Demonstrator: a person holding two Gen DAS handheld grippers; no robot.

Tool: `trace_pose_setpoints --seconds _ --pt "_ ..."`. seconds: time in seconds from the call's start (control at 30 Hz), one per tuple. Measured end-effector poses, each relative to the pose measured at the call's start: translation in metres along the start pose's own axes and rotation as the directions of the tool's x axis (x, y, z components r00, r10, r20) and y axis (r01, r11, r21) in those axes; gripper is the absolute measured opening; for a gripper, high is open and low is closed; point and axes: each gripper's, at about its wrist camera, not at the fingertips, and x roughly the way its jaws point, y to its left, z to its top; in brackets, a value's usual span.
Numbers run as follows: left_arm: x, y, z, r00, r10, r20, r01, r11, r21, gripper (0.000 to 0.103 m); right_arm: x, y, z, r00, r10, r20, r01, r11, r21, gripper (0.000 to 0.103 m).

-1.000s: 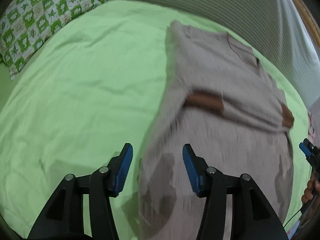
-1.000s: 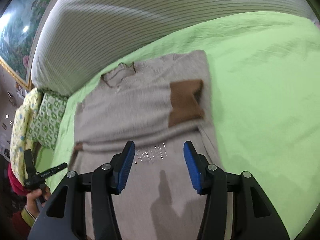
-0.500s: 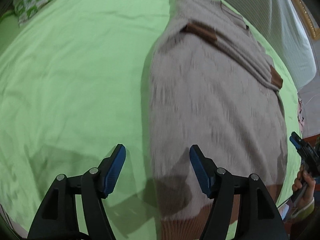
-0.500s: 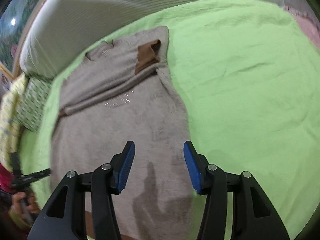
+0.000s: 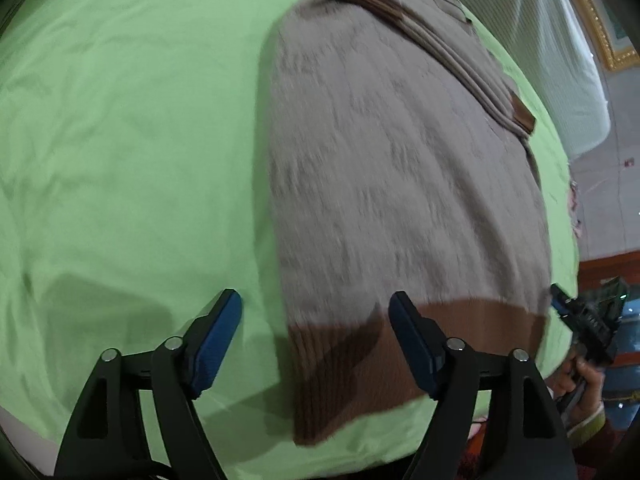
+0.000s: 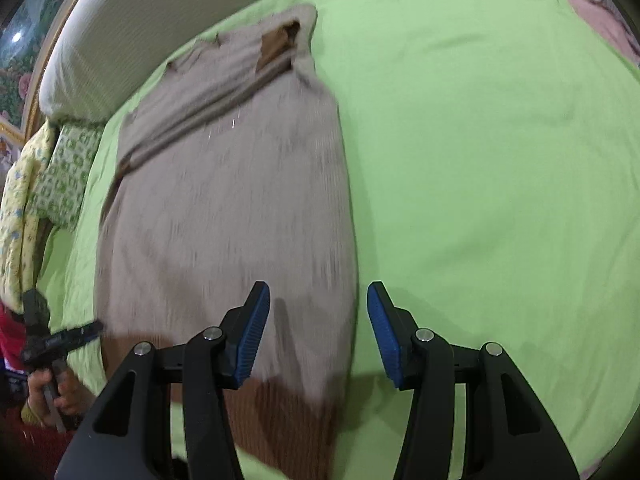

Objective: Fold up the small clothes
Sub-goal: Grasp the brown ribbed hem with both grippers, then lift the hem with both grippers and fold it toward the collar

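Note:
A beige knit sweater [image 5: 400, 168] with a brown ribbed hem [image 5: 360, 368] lies flat on the green bed sheet [image 5: 120, 140], its sleeves folded across the chest near the collar. It also shows in the right wrist view [image 6: 228, 208]. My left gripper [image 5: 316, 336] is open and empty, hovering over the hem's left corner. My right gripper [image 6: 318, 328] is open and empty, above the sweater's right edge near its brown hem [image 6: 288, 420]. Each gripper shows at the edge of the other's view, the right one [image 5: 576, 316] and the left one [image 6: 60, 340].
A striped white bolster [image 6: 140, 12] lies beyond the sweater at the head of the bed. A green patterned pillow [image 6: 64, 172] and a yellow cloth [image 6: 16, 208] sit at the left. The green sheet [image 6: 500, 160] spreads wide to the right. The bed's near edge is below the hem.
Both grippers have drawn back from the folded sleeves toward the hem end of the sweater. The brown hem has come into view under them. Both stay open.

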Motion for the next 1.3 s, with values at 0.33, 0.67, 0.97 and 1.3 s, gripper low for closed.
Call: trace_pose_setpoints --seconds 0.33,0.67,0.97,1.3 --pt "0.018 -0.007 -0.019 0.972 -0.230 -0.056 0.227 0.972 -0.069 0.063 0.004 -0.008 -0.057 0.971 0.225 -0.075 -0.217 0.971 0.102 0.049" --pt "0.006 0.000 -0.018 0.963 -0.270 -0.018 0.269 0.962 -0.041 0.010 -0.005 -0.004 -0.062 0.964 0.265 -0.036 -0.260 0.960 0.103 0.010" --pt "-0.044 -0.022 0.018 0.939 -0.320 0.124 0.320 0.947 0.020 0.010 -0.035 0.012 -0.017 0.904 0.412 0.117 -0.422 0.903 0.080 0.009" --pt "-0.081 -0.046 0.103 0.895 -0.330 0.299 0.332 0.942 0.044 0.010 -0.056 0.031 0.072 0.838 0.473 0.272 -0.494 0.870 0.008 0.009"
